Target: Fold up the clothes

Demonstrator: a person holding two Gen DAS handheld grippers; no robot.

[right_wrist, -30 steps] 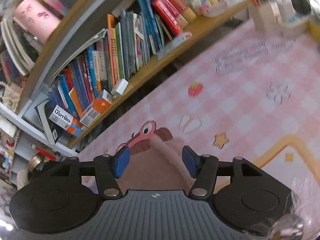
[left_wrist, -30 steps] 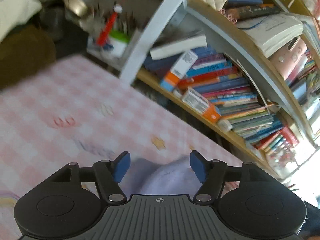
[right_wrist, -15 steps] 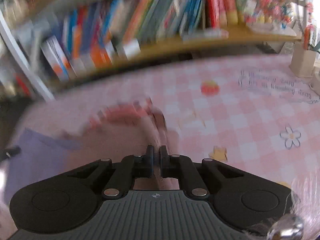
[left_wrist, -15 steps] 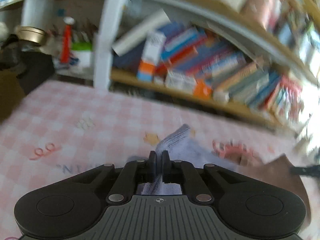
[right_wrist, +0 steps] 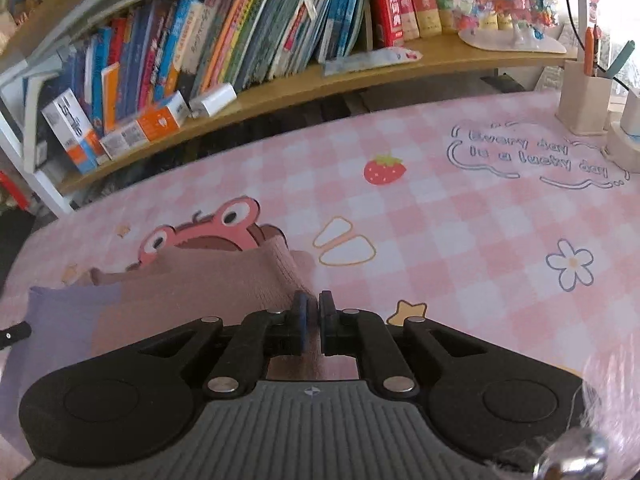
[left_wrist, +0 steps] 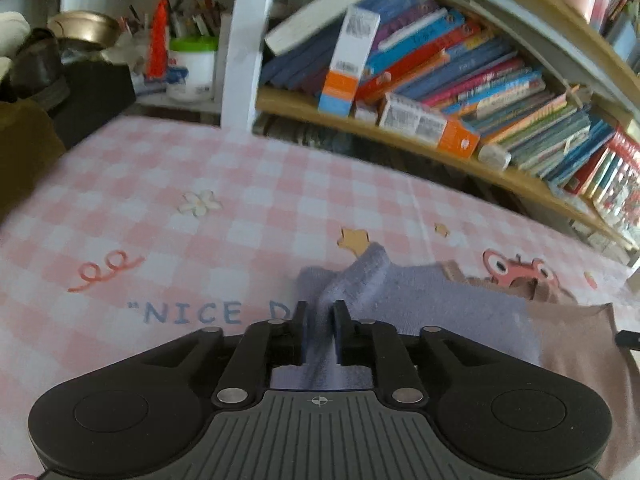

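Note:
A soft two-tone garment lies on the pink checked tablecloth [left_wrist: 200, 184], one half lavender [left_wrist: 440, 308], the other dusty brown-pink [right_wrist: 200, 292]. My left gripper [left_wrist: 319, 308] pinches a raised ridge of the lavender edge; its jaws are opening slightly with the fabric still between the pads. My right gripper [right_wrist: 313, 300] is shut on the brown-pink ribbed edge, which runs up from the pads toward the frog print. The lavender half [right_wrist: 60, 312] shows at the left of the right wrist view. Each view catches the other gripper's dark tip at its edge.
A bookshelf [left_wrist: 460, 152] packed with books runs along the far side of the table. A pen pot and jar [left_wrist: 192, 64] stand at the back left. A beige pen holder [right_wrist: 584, 96] sits at the far right corner. A dark bundle [left_wrist: 24, 148] lies at the left.
Both grippers went from open over the garment to closed on its edges. Both views rolled level and dropped closer to the table.

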